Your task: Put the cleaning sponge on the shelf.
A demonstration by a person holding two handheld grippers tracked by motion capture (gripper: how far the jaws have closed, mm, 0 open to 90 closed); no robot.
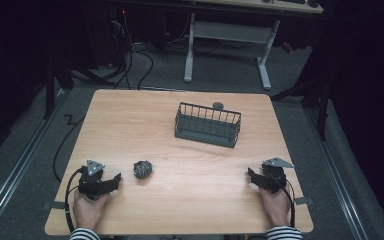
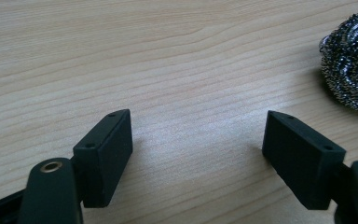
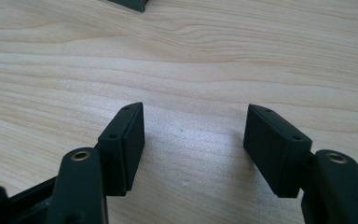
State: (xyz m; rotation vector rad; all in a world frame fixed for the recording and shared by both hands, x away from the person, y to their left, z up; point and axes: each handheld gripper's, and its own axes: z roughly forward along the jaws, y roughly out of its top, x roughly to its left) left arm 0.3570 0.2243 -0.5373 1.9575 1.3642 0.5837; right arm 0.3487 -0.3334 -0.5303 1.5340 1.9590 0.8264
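A ball of steel wool (image 1: 142, 169) lies on the wooden table (image 1: 180, 210), left of centre near the front. My left gripper (image 1: 116, 178) rests low at the front left, a short way left of the ball, jaws open with only bare wood between them. In the left gripper view (image 2: 198, 140) the steel wool (image 2: 352, 70) sits at the upper right, outside the jaws. My right gripper (image 1: 251, 175) rests at the front right, open and holding nothing; the right gripper view (image 3: 193, 135) looks over bare table.
A dark wire basket (image 1: 208, 124) stands at the back centre of the table; its corner (image 3: 130, 4) shows at the top of the right gripper view. A small round dark disc (image 1: 218, 105) lies behind it. Floor cables and a desk frame lie beyond the table.
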